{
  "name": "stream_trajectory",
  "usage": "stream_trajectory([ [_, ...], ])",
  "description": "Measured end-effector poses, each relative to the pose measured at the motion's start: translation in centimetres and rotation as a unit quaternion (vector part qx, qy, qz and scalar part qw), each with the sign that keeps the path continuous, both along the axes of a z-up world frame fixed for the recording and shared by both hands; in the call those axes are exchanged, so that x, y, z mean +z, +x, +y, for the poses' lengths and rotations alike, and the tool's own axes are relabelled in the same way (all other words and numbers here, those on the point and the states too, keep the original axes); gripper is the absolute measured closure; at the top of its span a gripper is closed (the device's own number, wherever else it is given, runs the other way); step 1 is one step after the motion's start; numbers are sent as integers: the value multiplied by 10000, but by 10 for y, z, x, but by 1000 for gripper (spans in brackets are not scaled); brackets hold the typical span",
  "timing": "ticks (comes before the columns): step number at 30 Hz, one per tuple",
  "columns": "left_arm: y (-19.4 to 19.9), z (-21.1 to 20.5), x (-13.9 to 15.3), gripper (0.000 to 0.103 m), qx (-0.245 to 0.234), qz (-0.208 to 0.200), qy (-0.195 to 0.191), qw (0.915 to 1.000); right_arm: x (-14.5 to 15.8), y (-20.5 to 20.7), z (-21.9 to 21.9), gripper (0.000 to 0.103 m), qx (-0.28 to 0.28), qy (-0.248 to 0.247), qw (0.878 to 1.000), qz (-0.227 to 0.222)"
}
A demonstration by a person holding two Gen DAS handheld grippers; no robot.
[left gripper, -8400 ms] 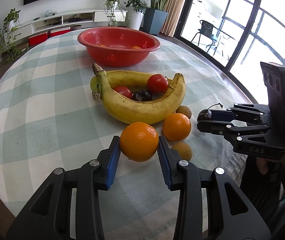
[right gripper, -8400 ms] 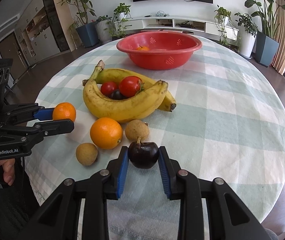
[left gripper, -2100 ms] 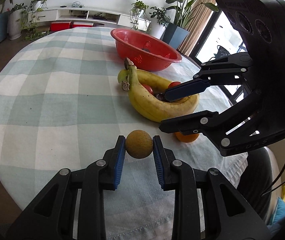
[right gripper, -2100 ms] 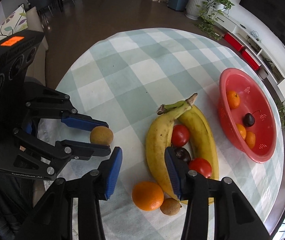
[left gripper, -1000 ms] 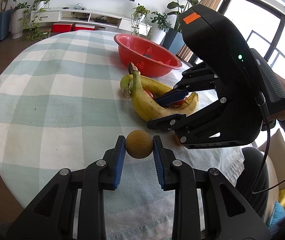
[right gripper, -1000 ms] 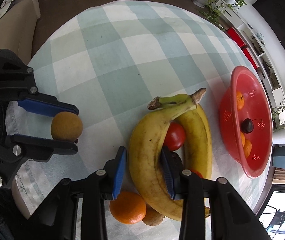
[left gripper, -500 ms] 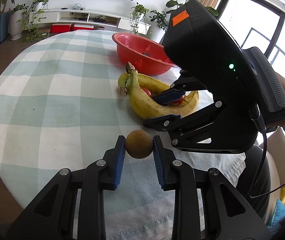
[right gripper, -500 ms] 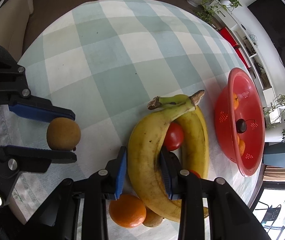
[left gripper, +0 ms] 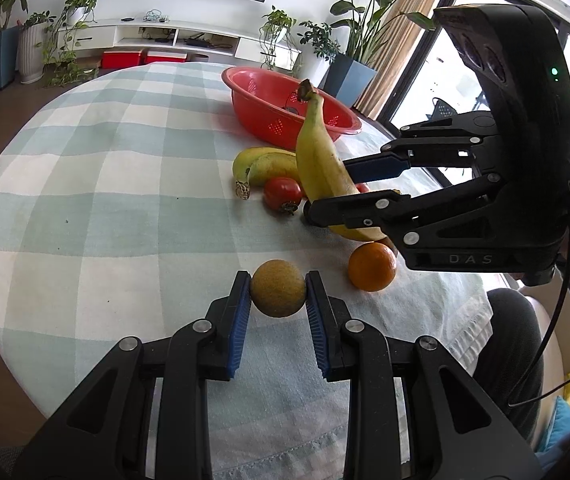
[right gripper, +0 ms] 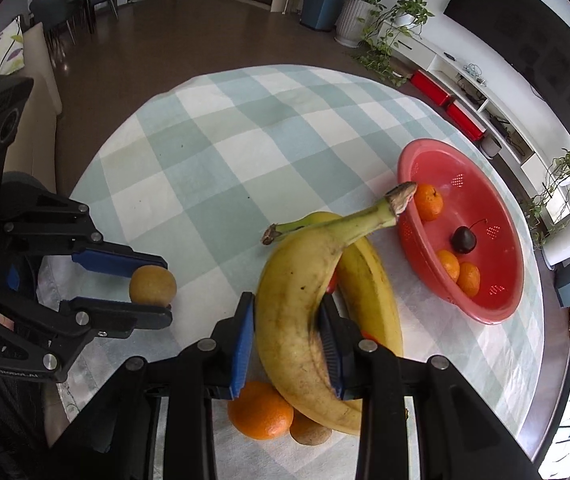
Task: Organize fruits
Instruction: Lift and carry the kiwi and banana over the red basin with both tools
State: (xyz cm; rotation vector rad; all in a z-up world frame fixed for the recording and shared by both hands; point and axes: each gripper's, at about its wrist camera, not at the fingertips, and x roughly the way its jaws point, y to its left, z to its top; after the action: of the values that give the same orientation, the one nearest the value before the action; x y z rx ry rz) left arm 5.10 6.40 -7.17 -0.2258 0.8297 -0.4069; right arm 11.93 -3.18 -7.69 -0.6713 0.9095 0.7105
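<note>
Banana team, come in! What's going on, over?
Right tool shut on banana, lifted. Left tool shut on small brown fruit. Red bowl path looks clear.

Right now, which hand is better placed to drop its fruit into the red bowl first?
Right, probably. Its tool grips the banana, whose stem already reaches the red bowl rim. The left tool holds the small brown fruit at the near table edge, farther away.

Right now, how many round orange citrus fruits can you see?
4. Three lie inside the red plastic colander bowl. One sits on the checked tablecloth below the right gripper. Others may be hidden.
</note>
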Motion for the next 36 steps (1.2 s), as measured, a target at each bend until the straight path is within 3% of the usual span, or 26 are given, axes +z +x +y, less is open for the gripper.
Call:
stream_trajectory([
  [9, 0, -3, 1, 77, -21, -54, 39, 10000, 37, -5, -28, 69, -359, 998, 9934, -433],
  [16, -1, -6, 2, 77, -51, -88, 92, 9999, 55, -2, -58, 69, -711, 1724, 9817, -378],
  [29, 5, -11, 17, 77, -178, -83, -24, 9998, 77, 18, -121, 69, -1282, 3109, 9416, -146],
  [36, 39, -14, 59, 77, -261, -444, 237, 9984, 82, 41, -149, 69, -1614, 3496, 9228, -116],
])
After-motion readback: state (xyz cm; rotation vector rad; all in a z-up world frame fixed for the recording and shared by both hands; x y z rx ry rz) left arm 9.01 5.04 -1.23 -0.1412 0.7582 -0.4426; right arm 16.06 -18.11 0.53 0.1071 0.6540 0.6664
